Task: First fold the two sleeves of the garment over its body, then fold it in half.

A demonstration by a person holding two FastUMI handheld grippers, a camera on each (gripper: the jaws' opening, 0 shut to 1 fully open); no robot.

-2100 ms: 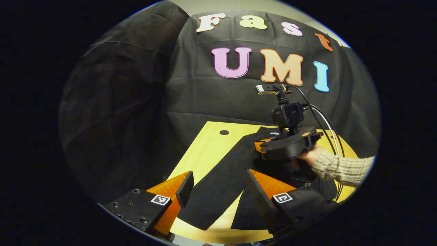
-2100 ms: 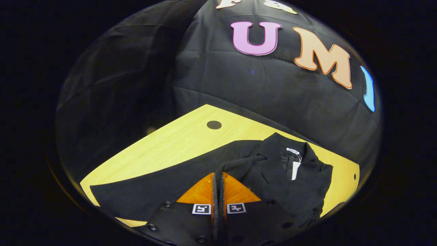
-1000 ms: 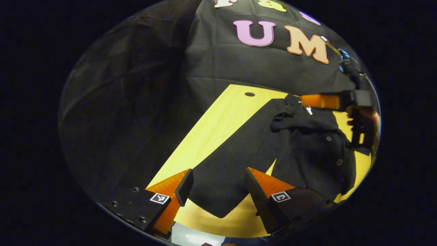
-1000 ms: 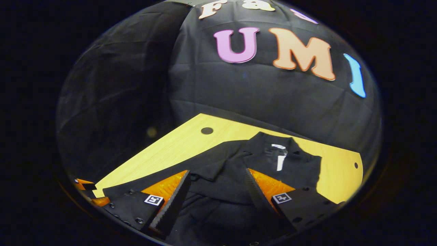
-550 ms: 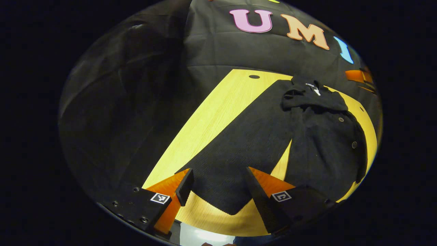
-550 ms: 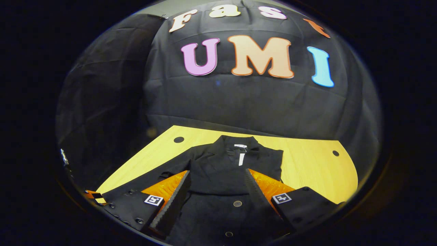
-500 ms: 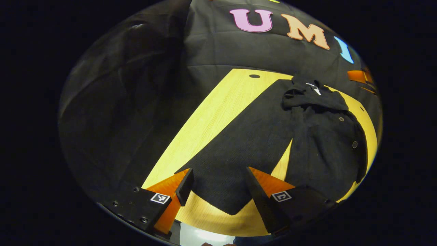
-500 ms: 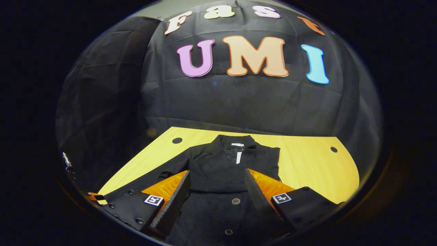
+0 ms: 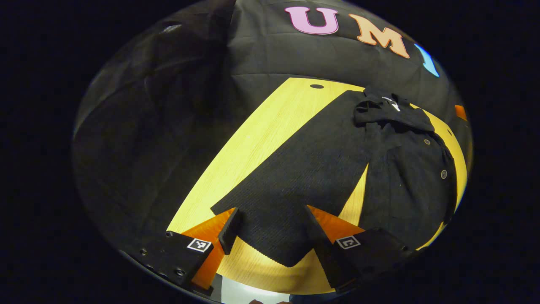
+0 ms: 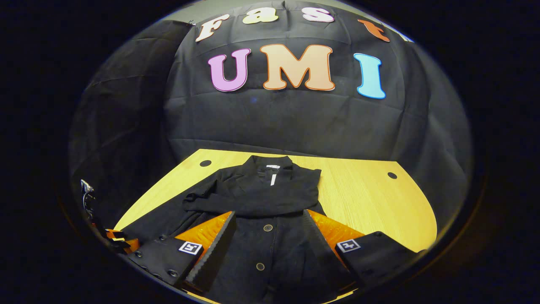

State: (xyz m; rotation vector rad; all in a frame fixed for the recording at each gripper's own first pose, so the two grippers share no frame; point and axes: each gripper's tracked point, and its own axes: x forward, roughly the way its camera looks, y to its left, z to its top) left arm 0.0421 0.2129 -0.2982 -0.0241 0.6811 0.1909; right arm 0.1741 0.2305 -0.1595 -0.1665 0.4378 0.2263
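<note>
Ribbed black garment flat on grained wooden table

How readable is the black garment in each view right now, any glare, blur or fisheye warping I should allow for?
Left gripper view: sharp; the sleeve shows its ribbed weave against the bright table, whose edges bow with the fisheye; a pale glare patch sits at the bottom edge. Right gripper view: the garment is dim, its folds low in contrast, but the buttons stay legible.
</note>
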